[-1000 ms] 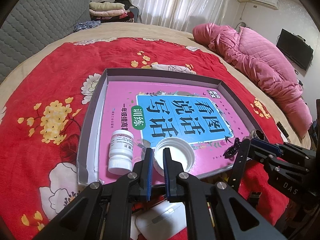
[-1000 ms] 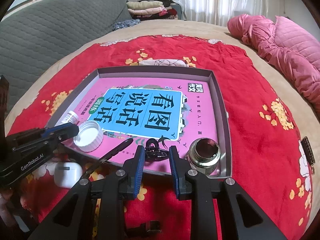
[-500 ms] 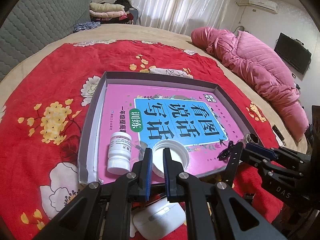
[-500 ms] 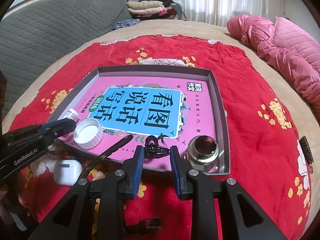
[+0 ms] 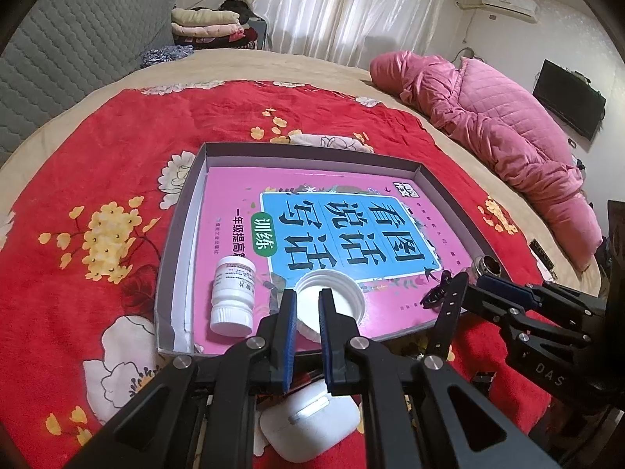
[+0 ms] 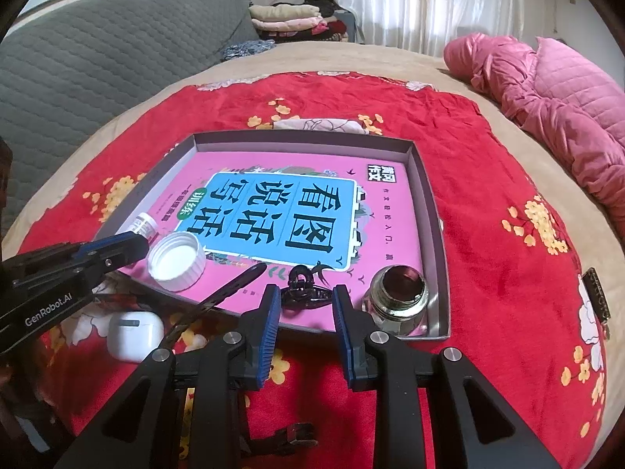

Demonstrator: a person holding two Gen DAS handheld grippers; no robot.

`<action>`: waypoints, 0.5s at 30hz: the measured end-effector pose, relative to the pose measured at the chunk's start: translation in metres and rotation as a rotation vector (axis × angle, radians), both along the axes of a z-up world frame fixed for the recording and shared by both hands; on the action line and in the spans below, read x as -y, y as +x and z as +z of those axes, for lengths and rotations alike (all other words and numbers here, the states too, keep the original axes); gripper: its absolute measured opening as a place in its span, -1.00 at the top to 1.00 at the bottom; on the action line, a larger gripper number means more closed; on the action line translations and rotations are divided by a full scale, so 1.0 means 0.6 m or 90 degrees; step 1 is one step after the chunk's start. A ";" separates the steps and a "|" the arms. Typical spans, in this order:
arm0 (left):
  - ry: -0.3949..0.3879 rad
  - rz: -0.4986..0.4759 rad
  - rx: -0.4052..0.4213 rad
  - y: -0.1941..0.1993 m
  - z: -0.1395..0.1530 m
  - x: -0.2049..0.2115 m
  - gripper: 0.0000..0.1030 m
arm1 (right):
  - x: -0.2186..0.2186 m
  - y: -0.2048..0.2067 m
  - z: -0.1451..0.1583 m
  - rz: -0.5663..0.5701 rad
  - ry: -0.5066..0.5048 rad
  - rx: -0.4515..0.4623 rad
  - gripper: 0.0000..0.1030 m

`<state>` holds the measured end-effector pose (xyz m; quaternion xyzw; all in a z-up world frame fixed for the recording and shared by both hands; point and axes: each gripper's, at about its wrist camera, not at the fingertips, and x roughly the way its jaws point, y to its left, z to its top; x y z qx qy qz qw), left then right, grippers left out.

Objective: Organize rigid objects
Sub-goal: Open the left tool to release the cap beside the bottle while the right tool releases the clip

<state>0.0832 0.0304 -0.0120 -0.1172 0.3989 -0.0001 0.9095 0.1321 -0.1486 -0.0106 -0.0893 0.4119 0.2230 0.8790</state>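
A shallow grey tray holds a pink and blue book. On the book near the front wall stand a white pill bottle, an upturned white cap, a black hair clip and a metal screw lid. My left gripper hovers over the cap's near rim, shut with nothing in it. The right gripper is open. Its pads flank the clip, which lies flat on the book.
A white earbud case lies on the red flowered blanket just below the left gripper. A black perforated strip leans over the tray's front wall. A pink quilt is heaped at the right, and a black buckle lies near the right gripper's base.
The left gripper has drawn back a little, so more of the earbud case shows beneath it. The right jaws have widened slightly around the clip.
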 end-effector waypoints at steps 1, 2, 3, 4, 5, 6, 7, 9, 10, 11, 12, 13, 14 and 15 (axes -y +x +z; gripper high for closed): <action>0.001 0.000 0.000 -0.001 0.000 0.000 0.73 | -0.001 -0.001 0.000 0.001 0.000 0.002 0.45; 0.001 -0.001 0.000 -0.001 0.000 0.000 0.62 | -0.001 -0.002 0.001 0.002 -0.001 0.003 0.45; 0.001 -0.002 0.000 -0.002 0.001 0.000 0.55 | -0.002 -0.003 0.001 0.002 -0.001 0.003 0.45; 0.002 -0.002 0.001 -0.003 0.002 0.000 0.41 | -0.001 -0.004 0.002 0.003 -0.001 0.004 0.45; 0.003 -0.002 0.002 -0.004 0.003 0.001 0.29 | -0.001 -0.005 0.003 0.003 0.000 0.006 0.45; 0.004 -0.002 0.003 -0.004 0.003 0.001 0.25 | 0.000 -0.005 0.003 0.002 0.000 0.006 0.45; 0.005 -0.001 0.003 -0.005 0.004 0.000 0.23 | 0.000 -0.005 0.003 0.001 -0.001 0.006 0.45; 0.006 0.000 0.005 -0.008 0.006 -0.001 0.22 | 0.001 -0.006 0.004 0.001 0.000 0.006 0.45; 0.007 0.001 0.005 -0.009 0.006 -0.002 0.22 | 0.002 -0.007 0.004 0.000 0.000 0.006 0.44; 0.008 0.001 0.004 -0.010 0.006 -0.003 0.22 | 0.001 -0.007 0.004 0.000 0.000 0.005 0.44; 0.008 0.002 0.004 -0.011 0.006 -0.003 0.22 | 0.002 -0.007 0.005 0.001 0.001 0.005 0.44; 0.008 0.003 0.004 -0.012 0.007 -0.004 0.22 | 0.002 -0.007 0.005 0.000 0.000 0.007 0.43; 0.009 0.004 0.005 -0.014 0.008 -0.005 0.22 | 0.003 -0.008 0.006 0.000 0.001 0.008 0.43; 0.009 0.005 0.006 -0.015 0.009 -0.007 0.21 | 0.004 -0.009 0.008 0.000 0.002 0.009 0.41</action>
